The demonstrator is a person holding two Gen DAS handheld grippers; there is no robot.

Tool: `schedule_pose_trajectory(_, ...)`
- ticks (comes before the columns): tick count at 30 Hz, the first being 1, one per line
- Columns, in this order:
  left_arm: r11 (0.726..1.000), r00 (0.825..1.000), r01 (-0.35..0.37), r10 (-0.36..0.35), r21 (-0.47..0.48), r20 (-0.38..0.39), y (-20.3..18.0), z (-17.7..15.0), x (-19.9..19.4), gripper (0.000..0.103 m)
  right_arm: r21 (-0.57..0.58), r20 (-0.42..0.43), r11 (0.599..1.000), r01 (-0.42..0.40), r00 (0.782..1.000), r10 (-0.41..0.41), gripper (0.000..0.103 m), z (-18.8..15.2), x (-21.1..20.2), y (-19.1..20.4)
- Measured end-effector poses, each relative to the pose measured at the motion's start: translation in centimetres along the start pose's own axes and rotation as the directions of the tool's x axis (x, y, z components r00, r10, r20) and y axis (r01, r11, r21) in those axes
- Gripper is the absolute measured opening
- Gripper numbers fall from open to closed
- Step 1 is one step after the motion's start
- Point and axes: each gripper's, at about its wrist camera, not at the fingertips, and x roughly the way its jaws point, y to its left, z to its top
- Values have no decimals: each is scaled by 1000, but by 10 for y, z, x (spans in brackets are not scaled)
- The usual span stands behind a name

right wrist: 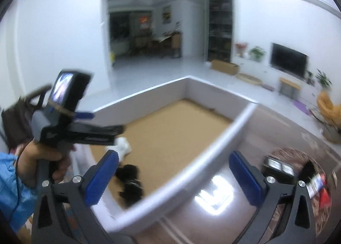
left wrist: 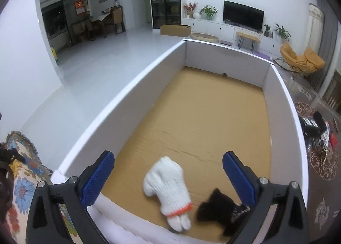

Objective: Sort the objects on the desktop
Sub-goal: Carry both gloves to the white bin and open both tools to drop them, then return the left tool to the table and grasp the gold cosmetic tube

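Jaws wide on left gripper (left wrist: 168,171) and right gripper (right wrist: 173,174), nothing held. White glove (left wrist: 165,184) and black glove (left wrist: 219,210) lying in walled tray (left wrist: 119,86). Clutter (left wrist: 315,131) outside, probably unsorted.

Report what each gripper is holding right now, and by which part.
Nothing. The left gripper and right gripper are both open; the white glove and black glove lie loose in the box.

White walls, pale glossy floor (left wrist: 102,63), a television (left wrist: 243,15) and yellow chair (left wrist: 298,58).
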Motion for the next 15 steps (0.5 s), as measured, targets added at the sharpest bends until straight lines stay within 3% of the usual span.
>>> schedule_pose_trajectory(4,999,998,37,-38,21,41,-26,-12,-24,103,132,-51,984,119,992,-113,103,-43,-25,-73)
schedule_pose_trajectory(6,997,994,75,-77,34,71,-41,-12,-43,103,192,-116,957,217,973,-198,103,-76,-34,-118)
schedule_pose_trajectory(10,983,975,160,-172,89,142,-77,-12,-92,103,335,-289,855,397,907,-308,103,-155,-61,-207)
schedule_pose_trajectory(12,972,963,200,-218,121,159,-95,-9,-107,103,367,-382,794,485,857,-347,103,-192,-75,-244)
schedule_pose_trajectory(15,944,940,278,-305,179,152,-136,-9,-129,103,371,-465,740,561,802,-374,103,-227,-102,-278)
